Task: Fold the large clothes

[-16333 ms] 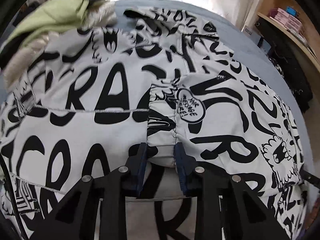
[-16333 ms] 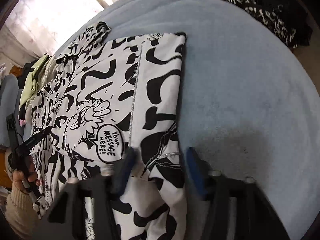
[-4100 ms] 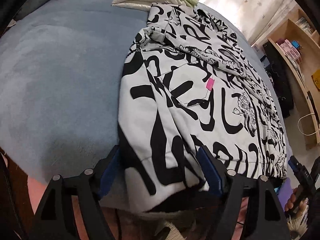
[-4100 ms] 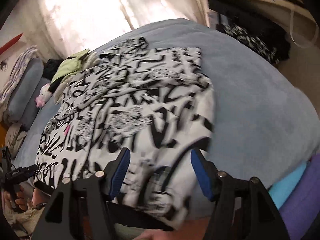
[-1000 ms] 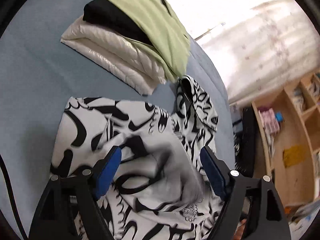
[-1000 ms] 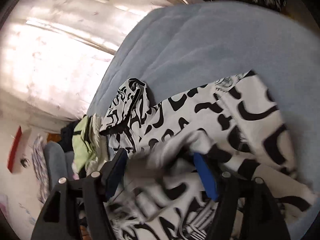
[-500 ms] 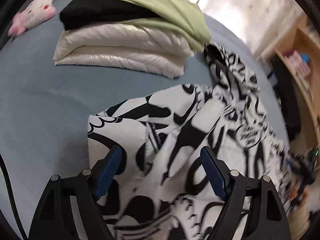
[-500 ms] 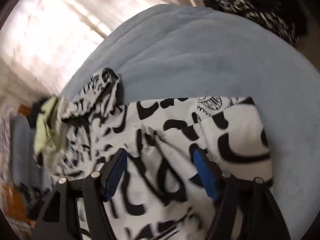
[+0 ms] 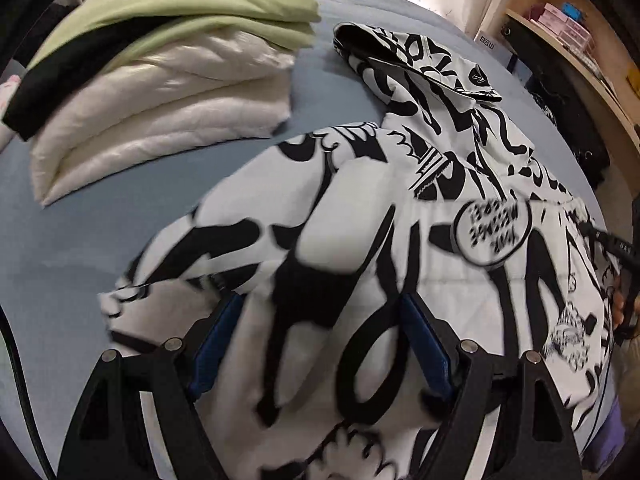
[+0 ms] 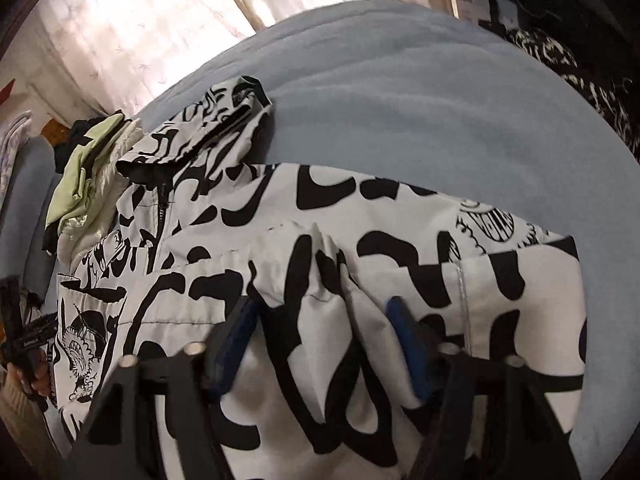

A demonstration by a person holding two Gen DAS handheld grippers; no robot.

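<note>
Just ahead of the left gripper (image 9: 320, 344) the black-and-white printed jacket (image 9: 400, 248) bulges up between the spread blue pads (image 9: 216, 340); cloth fills the gap and hides the fingertips' lower ends, so whether the pads actually press it cannot be told. The jacket's near left edge ends just outboard of the left finger, and beyond that edge bare blue bed cover (image 9: 80, 220) runs out to the left. Farther ahead and to the left sits a folded stack of clothes (image 9: 160, 92), cream quilted under green and black, apart from the jacket with a strip of blue between them. Straight ahead at the far end lies the jacket's hood (image 9: 404, 56). To the right, at the jacket's far edge, the other tool's tip shows dimly.

The right gripper (image 10: 324, 332) also stands wide open, jacket (image 10: 400, 248) folds rising between its blue pads (image 10: 404, 336); the image is blurred there and contact is unclear. Right of it the jacket's folded edge (image 10: 576, 280) drops onto the open bed cover (image 10: 400, 100), which stretches broad and bare ahead and to the right. Ahead-left the hood (image 10: 224, 120) reaches toward the clothes stack (image 10: 88, 168), and curtains (image 10: 120, 32) hang beyond.
</note>
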